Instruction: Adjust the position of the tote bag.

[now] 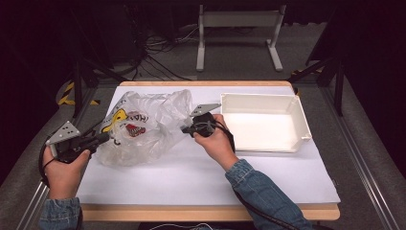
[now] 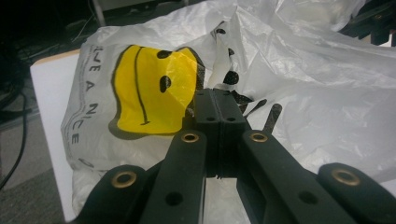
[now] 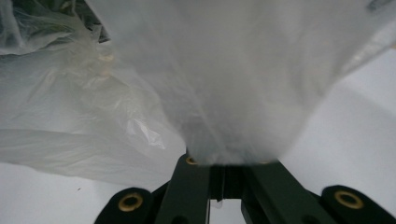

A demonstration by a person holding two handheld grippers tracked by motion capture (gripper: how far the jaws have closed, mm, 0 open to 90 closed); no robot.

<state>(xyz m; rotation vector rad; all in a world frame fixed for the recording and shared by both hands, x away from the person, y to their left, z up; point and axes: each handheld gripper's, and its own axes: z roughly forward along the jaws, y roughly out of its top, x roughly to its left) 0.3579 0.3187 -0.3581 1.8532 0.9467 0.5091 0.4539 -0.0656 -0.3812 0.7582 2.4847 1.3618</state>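
On the white table (image 1: pixel 191 182) sits a crumpled clear plastic bag (image 1: pixel 143 127) with a yellow smiley face (image 2: pixel 149 88) printed on it, left of the empty white bin (image 1: pixel 263 122). Left gripper (image 2: pixel 218 105) is clamped tight on the bag's left edge, right by the smiley, jaws pressed together on the film. Right gripper (image 1: pixel 187 129) is pinched on the bag's right side too, and in its own view the plastic fans out straight from the closed jaws. Both hands are wrapped around the gripper handles, denim sleeves at the bottom.
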